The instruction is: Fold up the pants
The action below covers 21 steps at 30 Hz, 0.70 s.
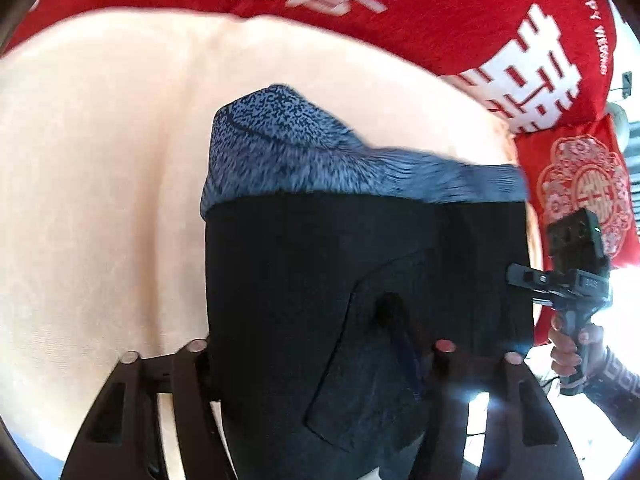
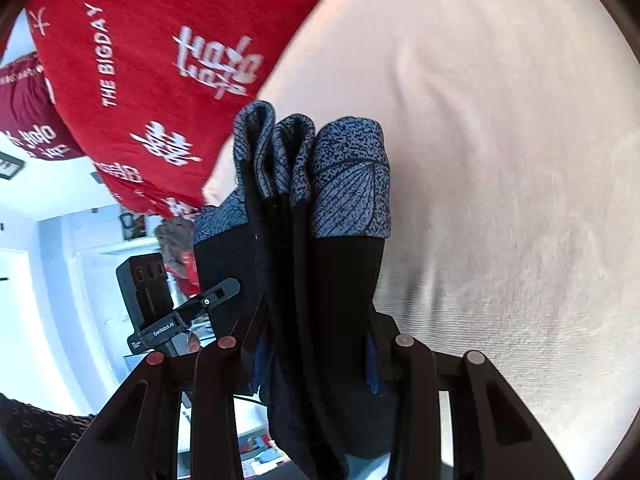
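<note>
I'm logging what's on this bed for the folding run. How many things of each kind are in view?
Pants: 1
Red printed blankets: 1
Red embroidered pillows: 1
Cream sheets: 1
Handheld grippers: 2, left gripper and right gripper
Total: 6

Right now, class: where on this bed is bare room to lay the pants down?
Bare cream sheet lies open left of the hanging pants, up to the red blanket. In the right wrist view it spreads wide on the right. Crowded: the red pillow side.
</note>
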### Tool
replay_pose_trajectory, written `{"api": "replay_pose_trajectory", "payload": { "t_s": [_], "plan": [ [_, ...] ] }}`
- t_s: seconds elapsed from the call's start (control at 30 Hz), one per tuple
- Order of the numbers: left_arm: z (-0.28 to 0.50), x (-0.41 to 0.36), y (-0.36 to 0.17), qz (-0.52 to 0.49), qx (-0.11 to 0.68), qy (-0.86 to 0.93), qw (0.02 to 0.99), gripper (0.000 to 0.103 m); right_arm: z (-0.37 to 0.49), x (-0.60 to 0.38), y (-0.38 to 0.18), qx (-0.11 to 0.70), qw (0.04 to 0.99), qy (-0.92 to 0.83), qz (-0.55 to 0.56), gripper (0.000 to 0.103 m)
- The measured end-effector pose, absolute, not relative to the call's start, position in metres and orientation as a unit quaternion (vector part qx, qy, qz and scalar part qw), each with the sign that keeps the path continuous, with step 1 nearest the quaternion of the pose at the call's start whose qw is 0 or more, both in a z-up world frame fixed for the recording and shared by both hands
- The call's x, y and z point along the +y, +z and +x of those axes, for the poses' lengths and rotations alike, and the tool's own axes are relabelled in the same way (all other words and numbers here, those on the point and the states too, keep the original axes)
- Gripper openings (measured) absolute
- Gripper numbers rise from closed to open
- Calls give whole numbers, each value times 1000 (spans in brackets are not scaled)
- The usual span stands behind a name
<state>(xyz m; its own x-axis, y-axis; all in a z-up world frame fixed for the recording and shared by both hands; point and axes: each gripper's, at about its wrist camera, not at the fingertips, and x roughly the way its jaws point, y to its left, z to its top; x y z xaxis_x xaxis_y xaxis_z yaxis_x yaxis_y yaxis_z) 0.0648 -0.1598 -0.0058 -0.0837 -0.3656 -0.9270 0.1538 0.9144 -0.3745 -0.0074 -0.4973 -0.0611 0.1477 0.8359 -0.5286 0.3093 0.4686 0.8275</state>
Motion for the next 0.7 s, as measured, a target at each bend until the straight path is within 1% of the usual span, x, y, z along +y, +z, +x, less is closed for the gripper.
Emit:
{"api": "replay_pose_trajectory", "payload": {
  "t_s": [0.03,0.07,0.1,0.13,0.23,0.27,0.37,0.43,0.47,0.5,0.67,0.7],
  "plan": [
    [65,-154,-9,-81,704,-188,680,88,-9,-497,-63,613,609,217,455,48],
    [65,-150,-12,-84,700,-183,685,91,-11,-499,-64,611,616,214,449,53],
    [66,-146,-15,-86,702,-181,683,97,-11,-498,-67,613,621,208,443,58],
    [67,-146,-17,-85,703,-178,684,101,-11,-498,-70,616,623,200,439,62],
    [66,-150,-12,-58,701,-166,692,101,-10,-498,-64,622,631,182,426,63],
    [65,-152,-7,-39,699,-156,697,101,-11,-497,-59,627,637,173,414,67],
    [60,-158,12,16,692,-118,712,101,-17,-498,-42,641,650,131,386,68],
    [54,-160,24,49,682,-102,722,101,-24,-498,-28,657,650,95,369,70],
    [50,-162,33,65,674,-97,730,101,-28,-499,-22,664,653,80,355,73],
    [43,-165,45,80,663,-94,738,101,-34,-498,-13,673,657,56,334,79],
    [21,-180,82,124,647,-89,747,101,-58,-496,20,680,663,7,312,85],
    [15,-184,92,129,643,-89,750,101,-62,-493,29,681,665,-3,307,92]
  ]
}}
